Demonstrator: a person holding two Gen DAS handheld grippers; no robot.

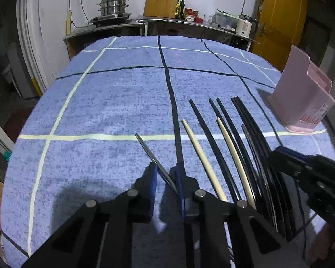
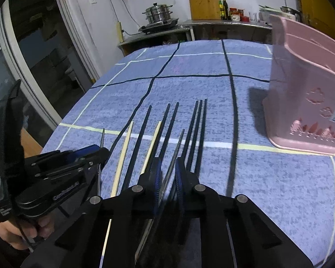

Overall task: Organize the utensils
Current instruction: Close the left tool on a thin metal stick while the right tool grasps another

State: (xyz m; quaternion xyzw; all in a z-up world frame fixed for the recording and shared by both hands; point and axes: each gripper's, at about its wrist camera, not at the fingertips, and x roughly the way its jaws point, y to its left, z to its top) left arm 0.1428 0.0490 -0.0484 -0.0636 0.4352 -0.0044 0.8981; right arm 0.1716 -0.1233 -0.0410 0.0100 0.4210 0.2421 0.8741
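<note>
Several chopsticks lie side by side on a blue checked cloth: black ones point(image 1: 214, 138), two pale wooden ones point(image 1: 201, 154) and metal ones. My left gripper point(image 1: 166, 174) has its jaws narrowly apart around a metal chopstick point(image 1: 149, 151), which slants between the fingers. My right gripper point(image 2: 168, 167) has its jaws close around another metal chopstick point(image 2: 176, 149); whether either grip is tight is unclear. The right gripper also shows in the left wrist view point(image 1: 279, 154). The left gripper shows in the right wrist view point(image 2: 100, 151). A pink utensil holder point(image 2: 306, 89) stands at right.
The cloth-covered table point(image 1: 100, 102) extends far ahead. Behind it stand a steel counter with a steamer pot point(image 1: 115, 5), a wooden cutting board point(image 1: 162, 0), bottles and a kettle. A yellow door point(image 1: 279, 22) is at the right.
</note>
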